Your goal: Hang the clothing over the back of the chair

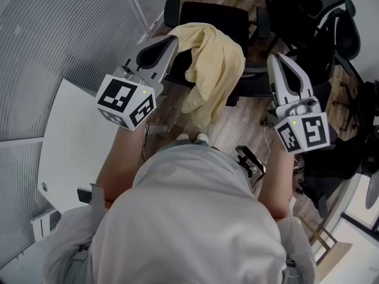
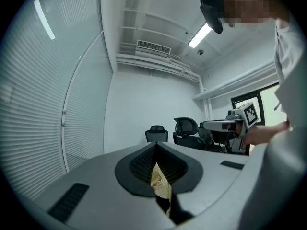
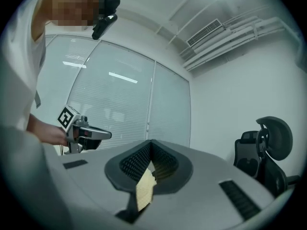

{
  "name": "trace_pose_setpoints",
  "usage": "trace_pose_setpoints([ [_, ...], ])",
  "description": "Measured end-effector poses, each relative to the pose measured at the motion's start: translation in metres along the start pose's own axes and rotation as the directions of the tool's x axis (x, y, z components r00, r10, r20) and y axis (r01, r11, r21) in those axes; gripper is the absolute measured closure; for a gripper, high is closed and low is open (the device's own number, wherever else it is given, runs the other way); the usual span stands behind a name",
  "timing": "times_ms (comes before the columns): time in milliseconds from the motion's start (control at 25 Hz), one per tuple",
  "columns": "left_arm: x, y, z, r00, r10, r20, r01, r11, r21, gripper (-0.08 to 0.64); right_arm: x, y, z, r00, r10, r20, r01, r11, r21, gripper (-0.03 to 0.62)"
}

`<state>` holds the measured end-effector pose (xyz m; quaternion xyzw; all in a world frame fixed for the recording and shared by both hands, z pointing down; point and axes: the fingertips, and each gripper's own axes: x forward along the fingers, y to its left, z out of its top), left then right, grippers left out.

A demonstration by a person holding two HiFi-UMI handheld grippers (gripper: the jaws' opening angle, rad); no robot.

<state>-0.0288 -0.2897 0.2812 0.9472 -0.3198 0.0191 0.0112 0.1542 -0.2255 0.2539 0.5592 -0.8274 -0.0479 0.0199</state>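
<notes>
Beyond both gripper tips stands the black office chair (image 1: pixel 216 13). The pale yellow clothing (image 1: pixel 216 64) hangs in front of it, between the person and the chair and above the wooden floor (image 1: pixel 249 123). It is not yet over the chair's back.

The left gripper (image 1: pixel 173 39) has its jaws closed tight on a fold of the yellow fabric. From that pinch the cloth bunches and falls in a long drape below and to that gripper's right.

The right gripper (image 1: pixel 274 58) is also clamped down. Its own view shows a flat strip of the same yellow cloth caught between the pads. From the head view the link between this gripper and the main drape is hidden under the gripper's body, so how much fabric it holds cannot be told.

Both grippers point roughly level and are held well apart. This probably serves to spread the garment along its upper edge so that its weight hangs freely beneath. Held like that, the cloth could be carried up and forward until it straddles the chair's back. The right-hand pinch looks thin, so it may be the likelier one to slip.
</notes>
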Motion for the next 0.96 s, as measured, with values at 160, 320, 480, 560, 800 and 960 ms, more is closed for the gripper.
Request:
trace_pose_setpoints([
  [160, -0.003, -0.003, 0.002, 1.000, 0.001, 0.005, -0.001, 1.000, 0.015, 0.546, -0.007, 0.000, 0.010, 0.999, -0.017, 0.043, 0.017, 1.000, 0.000, 0.572],
  [320, -0.004, -0.003, -0.002, 1.000, 0.005, -0.005, -0.005, 1.000, 0.008, 0.546, -0.010, -0.002, 0.009, 0.998, -0.029, 0.054, 0.029, 1.000, -0.006, 0.572],
  [480, -0.006, -0.003, 0.000, 1.000, 0.011, -0.006, -0.011, 1.000, 0.009, 0.546, -0.014, -0.004, 0.013, 0.997, -0.043, 0.070, 0.044, 0.999, -0.006, 0.572],
  [560, -0.006, -0.003, -0.002, 1.000, 0.013, -0.007, -0.013, 1.000, 0.009, 0.546, -0.016, -0.005, 0.016, 0.995, -0.055, 0.086, 0.056, 0.998, -0.004, 0.572],
  [800, -0.007, -0.002, -0.005, 1.000, 0.017, -0.010, -0.017, 1.000, 0.007, 0.546, -0.021, -0.006, 0.018, 0.993, -0.070, 0.099, 0.072, 0.997, -0.014, 0.572],
  [960, -0.009, -0.003, -0.004, 1.000, 0.020, -0.014, -0.020, 1.000, 0.002, 0.548, -0.025, -0.007, 0.018, 0.993, -0.076, 0.092, 0.077, 0.997, -0.012, 0.572],
])
